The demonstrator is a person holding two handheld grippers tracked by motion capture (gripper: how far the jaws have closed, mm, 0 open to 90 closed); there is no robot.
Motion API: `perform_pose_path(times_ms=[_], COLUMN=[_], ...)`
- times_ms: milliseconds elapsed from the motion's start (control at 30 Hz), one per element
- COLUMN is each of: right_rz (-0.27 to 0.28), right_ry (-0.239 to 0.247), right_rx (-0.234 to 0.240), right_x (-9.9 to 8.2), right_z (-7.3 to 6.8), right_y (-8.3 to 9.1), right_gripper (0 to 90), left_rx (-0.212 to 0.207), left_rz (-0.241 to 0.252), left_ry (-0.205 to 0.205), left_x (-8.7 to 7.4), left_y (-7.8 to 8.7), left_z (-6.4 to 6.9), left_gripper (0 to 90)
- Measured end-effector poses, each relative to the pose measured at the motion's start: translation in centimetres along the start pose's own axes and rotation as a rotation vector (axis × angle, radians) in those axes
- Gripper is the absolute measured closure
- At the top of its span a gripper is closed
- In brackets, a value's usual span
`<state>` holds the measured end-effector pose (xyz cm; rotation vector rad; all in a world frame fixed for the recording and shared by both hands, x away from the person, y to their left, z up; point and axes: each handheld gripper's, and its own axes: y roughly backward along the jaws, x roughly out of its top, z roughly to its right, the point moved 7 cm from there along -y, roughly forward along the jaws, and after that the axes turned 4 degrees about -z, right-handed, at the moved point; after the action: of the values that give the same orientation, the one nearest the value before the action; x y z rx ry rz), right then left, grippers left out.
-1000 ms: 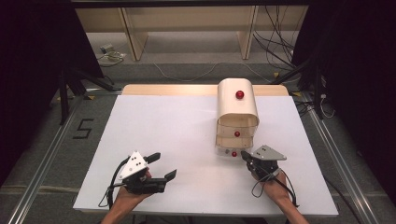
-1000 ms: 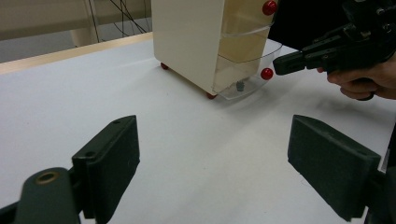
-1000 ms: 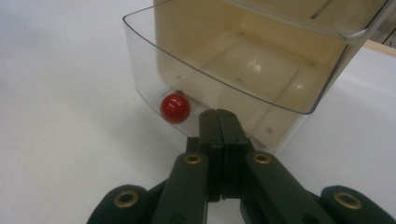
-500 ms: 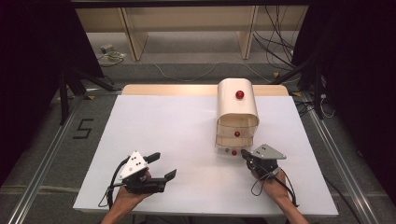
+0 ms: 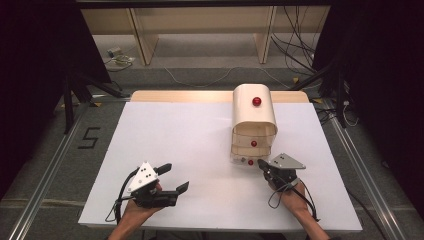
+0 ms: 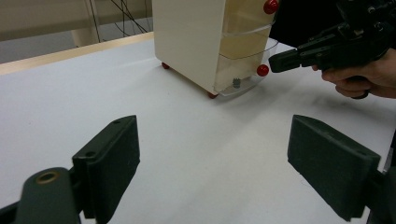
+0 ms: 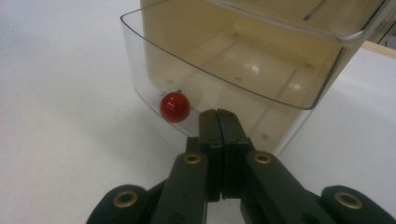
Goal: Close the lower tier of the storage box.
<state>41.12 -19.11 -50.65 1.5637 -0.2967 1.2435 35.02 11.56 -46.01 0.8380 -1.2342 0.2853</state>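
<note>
A cream drawer cabinet with clear drawers and red knobs stands on the white table, right of centre. Its bottom drawer is pulled out a little, and its red knob faces me. My right gripper is shut with nothing between its jaws. Its tips sit just right of that knob, close to the drawer front. My left gripper rests open and empty near the table's front edge, with wide-spread jaws. A small grey item shows through the drawer wall.
The table top is white with a wooden strip along its far edge. Wooden shelving legs and cables lie on the floor behind. A "5" mark is on the floor at the left.
</note>
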Motion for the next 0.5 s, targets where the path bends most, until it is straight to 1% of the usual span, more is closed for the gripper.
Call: perform_pose_path(times_ms=[333, 367, 433, 467, 500], right_rz=[0.001, -0.010, -0.010, 0.003, 0.001], right_ry=[0.000, -0.016, -0.018, 0.001, -0.003], right_rx=[-0.006, -0.007, -0.007, -0.008, -0.008], right_x=[0.07, -0.01, -0.01, 0.10, 0.09], right_z=[0.06, -0.02, -0.02, 0.09, 0.08], right_y=[-0.23, -0.19, -0.21, -0.28, -0.28], right_gripper=[90.0, 90.0, 89.9, 89.9, 89.9], left_rx=[0.001, 0.002, 0.002, 0.002, 0.002], left_rz=[0.001, 0.002, 0.001, 0.000, -0.003], left_ry=[-0.002, -0.002, -0.002, -0.003, -0.006], left_x=[0.01, 0.01, 0.00, -0.01, -0.03], left_y=[0.01, 0.00, 0.00, 0.00, 0.01], left_z=[0.00, 0.00, -0.01, -0.01, -0.02], left_gripper=[16.8, 16.8, 16.8, 16.8, 16.8])
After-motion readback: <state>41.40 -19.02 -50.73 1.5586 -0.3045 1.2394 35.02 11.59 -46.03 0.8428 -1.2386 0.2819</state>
